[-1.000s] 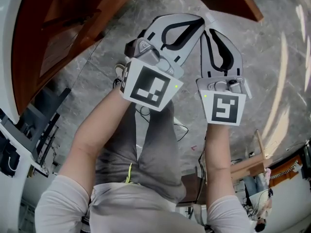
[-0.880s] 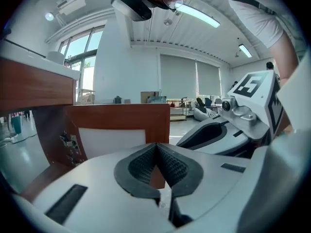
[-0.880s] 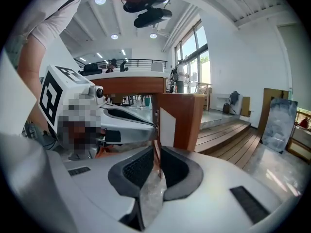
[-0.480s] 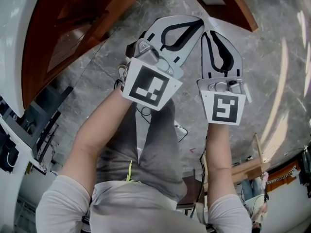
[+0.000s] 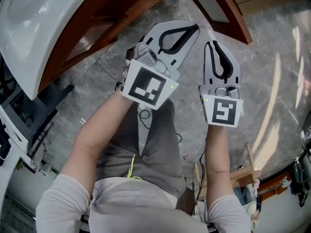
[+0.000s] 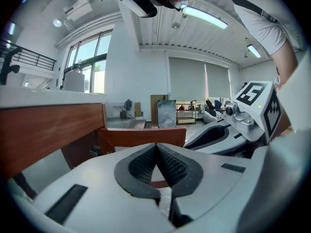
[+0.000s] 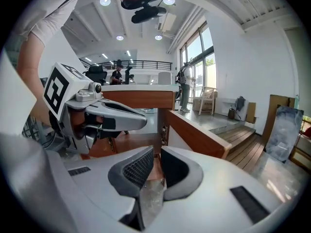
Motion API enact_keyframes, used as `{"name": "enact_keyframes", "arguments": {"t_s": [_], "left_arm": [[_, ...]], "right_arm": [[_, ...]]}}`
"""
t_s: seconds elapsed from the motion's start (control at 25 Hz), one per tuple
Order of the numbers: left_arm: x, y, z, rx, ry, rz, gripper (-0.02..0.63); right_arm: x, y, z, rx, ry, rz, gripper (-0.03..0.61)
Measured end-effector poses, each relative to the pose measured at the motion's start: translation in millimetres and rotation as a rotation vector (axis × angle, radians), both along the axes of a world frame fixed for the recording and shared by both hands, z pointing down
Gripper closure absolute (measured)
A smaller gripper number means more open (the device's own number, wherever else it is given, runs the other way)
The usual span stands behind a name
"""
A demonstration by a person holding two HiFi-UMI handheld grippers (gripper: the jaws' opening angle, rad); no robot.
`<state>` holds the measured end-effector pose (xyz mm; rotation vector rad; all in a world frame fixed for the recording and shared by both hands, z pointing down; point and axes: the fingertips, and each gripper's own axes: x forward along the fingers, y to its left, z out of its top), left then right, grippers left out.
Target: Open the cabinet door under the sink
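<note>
The brown wooden cabinet (image 5: 97, 18) stands under a white sink top (image 5: 34, 23) at the upper left of the head view. A cabinet door (image 5: 232, 14) with a pale inner face stands swung open at the top, just beyond both grippers. My left gripper (image 5: 194, 27) hangs in the air with its pads meeting at the tips and nothing between them; its own view shows the door panel (image 6: 141, 137) ahead of the left gripper (image 6: 156, 147). To its right, my right gripper (image 5: 212, 43) has a narrow empty gap, also seen at the right gripper (image 7: 157, 152) facing the door edge (image 7: 194, 135).
Grey marble floor (image 5: 272, 72) lies below, with the person's legs (image 5: 155, 140) in the middle. Dark furniture (image 5: 34, 125) stands at the left. A wooden frame (image 5: 248, 169) sits at the lower right. Wooden steps (image 7: 243, 135) rise at the right.
Both grippers keep their side-by-side pose with jaws unchanged. The white sink top and cabinet have slid further into the head view from the upper left, as the grippers lift.
</note>
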<state>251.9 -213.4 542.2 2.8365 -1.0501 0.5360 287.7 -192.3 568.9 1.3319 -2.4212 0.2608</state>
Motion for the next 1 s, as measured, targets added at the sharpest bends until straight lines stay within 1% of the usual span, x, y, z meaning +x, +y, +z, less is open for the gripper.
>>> {"name": "enact_keyframes", "arguments": {"t_s": [0.12, 0.32, 0.52, 0.64, 0.76, 0.88, 1.0], "left_arm": [[-16.6, 1.0, -36.0, 0.004, 0.006, -0.021, 0.604], [-53.4, 6.4, -106.8, -0.003, 0.053, -0.068, 0.604], [-91.7, 7.0, -175.8, 0.034, 0.055, -0.110, 0.604], [-110.5, 13.4, -222.1, 0.062, 0.057, -0.124, 0.604], [-130.2, 23.3, -269.4, 0.088, 0.089, -0.148, 0.604], [-152.7, 34.0, -310.7, 0.111, 0.126, -0.179, 0.604], [-176.5, 46.4, -347.3, 0.115, 0.165, -0.221, 0.604]], "right_arm": [[-13.8, 0.4, -30.1, -0.001, 0.009, -0.015, 0.512], [-41.5, 7.8, -89.3, -0.002, 0.023, -0.044, 0.512], [-69.0, 9.8, -153.9, 0.023, 0.022, -0.065, 0.512], [-83.7, 17.9, -193.5, 0.009, 0.018, -0.062, 0.512], [-97.0, 29.1, -233.4, -0.011, 0.009, -0.058, 0.512], [-110.9, 38.8, -273.6, 0.001, 0.011, -0.066, 0.512], [-121.9, 49.8, -307.1, 0.010, 0.012, -0.069, 0.512]]}}
